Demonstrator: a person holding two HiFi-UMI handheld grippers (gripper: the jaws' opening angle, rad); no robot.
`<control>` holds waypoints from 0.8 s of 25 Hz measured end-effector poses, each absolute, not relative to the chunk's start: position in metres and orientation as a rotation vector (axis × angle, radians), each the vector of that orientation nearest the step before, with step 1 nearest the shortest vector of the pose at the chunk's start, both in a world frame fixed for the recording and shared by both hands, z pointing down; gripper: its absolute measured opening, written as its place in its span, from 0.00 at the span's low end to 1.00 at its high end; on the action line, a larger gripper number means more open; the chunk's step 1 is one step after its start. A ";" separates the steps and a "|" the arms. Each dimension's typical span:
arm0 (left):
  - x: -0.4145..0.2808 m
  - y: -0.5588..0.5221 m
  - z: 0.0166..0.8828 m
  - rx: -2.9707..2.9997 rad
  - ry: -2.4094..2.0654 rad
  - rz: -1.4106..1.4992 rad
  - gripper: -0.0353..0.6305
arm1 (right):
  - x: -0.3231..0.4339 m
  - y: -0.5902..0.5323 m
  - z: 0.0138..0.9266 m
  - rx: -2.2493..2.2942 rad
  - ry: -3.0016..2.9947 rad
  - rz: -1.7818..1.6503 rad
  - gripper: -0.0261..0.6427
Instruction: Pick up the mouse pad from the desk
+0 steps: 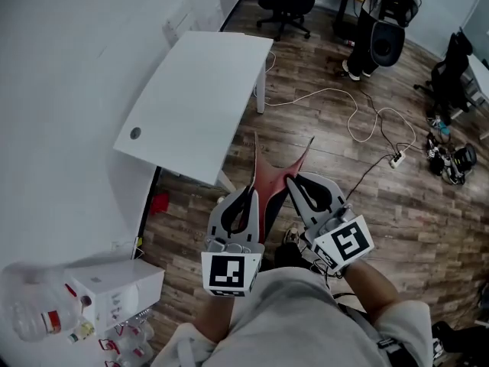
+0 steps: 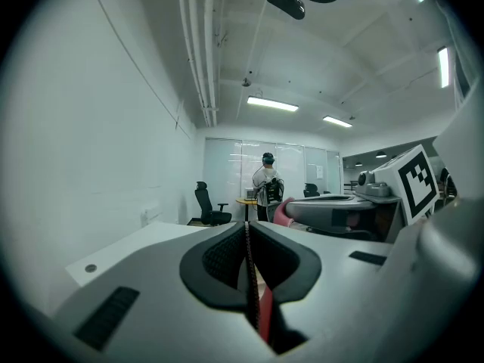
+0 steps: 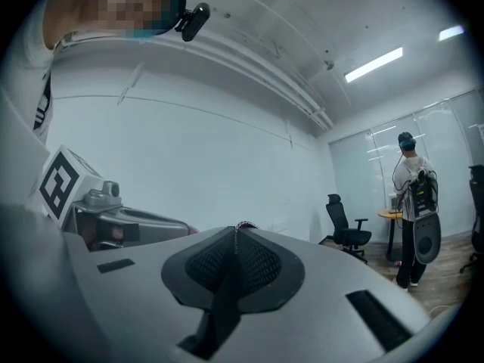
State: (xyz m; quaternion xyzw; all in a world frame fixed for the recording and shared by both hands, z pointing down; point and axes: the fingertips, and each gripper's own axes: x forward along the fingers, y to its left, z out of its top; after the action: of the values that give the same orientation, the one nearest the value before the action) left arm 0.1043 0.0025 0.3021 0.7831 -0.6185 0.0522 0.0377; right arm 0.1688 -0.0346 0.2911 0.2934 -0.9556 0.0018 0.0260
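The mouse pad [image 1: 272, 180] is a thin red sheet held up in the air between my two grippers, clear of the white desk [image 1: 191, 98] to its left. My left gripper [image 1: 251, 189] is shut on the pad's left edge, and my right gripper [image 1: 293, 180] is shut on its right edge. In the left gripper view the pad's edge [image 2: 265, 308] runs thin and upright between the closed pads of the left gripper [image 2: 247, 237]. The right gripper view shows a sliver of the pad [image 3: 240, 225] poking out above the closed jaws of the right gripper [image 3: 236, 240].
Wooden floor lies below the grippers, with a white cable [image 1: 355, 117] and a power strip [image 1: 396, 159] to the right. A black office chair [image 1: 284, 2] stands at the back. A white box [image 1: 114, 285] and a plastic bottle [image 1: 34, 312] sit lower left. A person [image 3: 412, 218] stands far off.
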 end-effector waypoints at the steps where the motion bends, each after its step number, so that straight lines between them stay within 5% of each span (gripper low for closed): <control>1: 0.104 0.000 0.301 2.409 -1.907 0.165 0.09 | 0.168 -0.037 0.290 0.901 -2.959 -0.002 0.11; 20: 0.110 -0.017 0.287 2.399 -1.963 0.152 0.09 | 0.173 -0.050 0.271 0.899 -2.980 -0.117 0.11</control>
State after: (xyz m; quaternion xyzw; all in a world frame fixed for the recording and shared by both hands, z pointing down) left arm 0.1098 -0.0171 0.2870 0.7728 -0.6325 0.0489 0.0189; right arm 0.1727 -0.0499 0.2707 0.2886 -0.9566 -0.0375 0.0134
